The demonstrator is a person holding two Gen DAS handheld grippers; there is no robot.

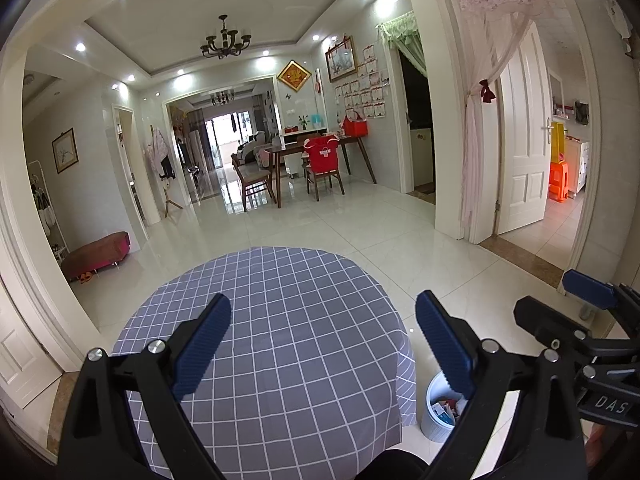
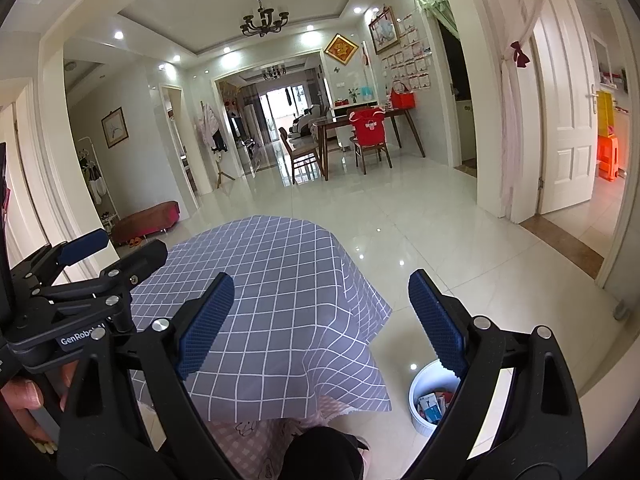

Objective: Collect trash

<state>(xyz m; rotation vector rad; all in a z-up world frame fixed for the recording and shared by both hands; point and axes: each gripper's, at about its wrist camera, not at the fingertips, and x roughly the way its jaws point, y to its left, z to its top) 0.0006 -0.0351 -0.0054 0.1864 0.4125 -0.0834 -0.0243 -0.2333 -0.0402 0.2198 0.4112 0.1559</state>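
Blue ribbed pads tip both tools, each held out over a small table draped in a grey checked cloth [image 1: 280,320] and angled gently downward toward it. The left gripper [image 1: 324,344] has its jaws spread wide, with nothing between them and nothing touched. Beside it on the right, the right gripper [image 2: 320,320] is likewise wide apart and empty, its pads above the cloth's far side. A hand [image 2: 28,400] wraps the left tool's handle at the lower left of the right wrist view. On the glossy tiled floor [image 2: 440,232], just beside the table's right edge, a white trash bin [image 2: 430,398] stands upright, its mouth facing up, with paper scraps and packets inside.
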